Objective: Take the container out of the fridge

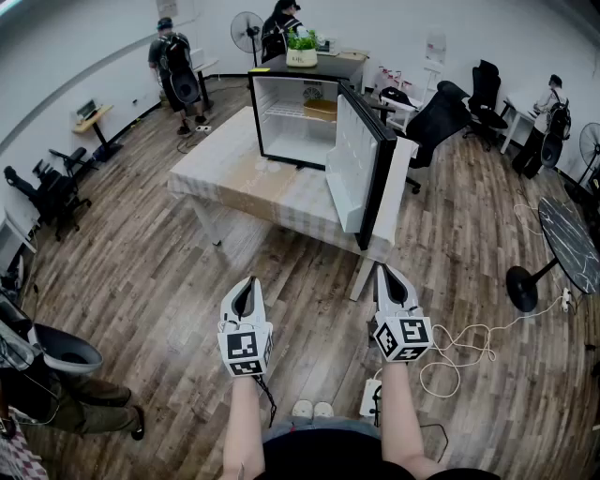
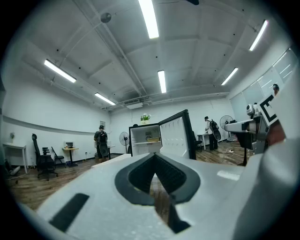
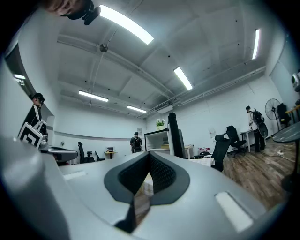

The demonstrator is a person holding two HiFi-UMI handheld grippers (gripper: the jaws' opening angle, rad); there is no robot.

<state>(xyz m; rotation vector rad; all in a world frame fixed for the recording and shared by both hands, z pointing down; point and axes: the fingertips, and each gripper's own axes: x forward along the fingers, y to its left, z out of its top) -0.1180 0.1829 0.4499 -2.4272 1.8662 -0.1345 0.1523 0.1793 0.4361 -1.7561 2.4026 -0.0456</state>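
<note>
A small black fridge stands on a table, its door swung wide open toward me. On the wire shelf inside rests a tan container, also visible in the left gripper view as the container and in the right gripper view as the container. My left gripper and right gripper hang side by side over the floor, well short of the table. Both are shut and hold nothing, as the left gripper and right gripper show in their own views.
A potted plant sits on top of the fridge. Two people stand at the back, with a fan between them. Office chairs stand to the right, a black round table further right. A white cable and power strip lie on the floor by my feet.
</note>
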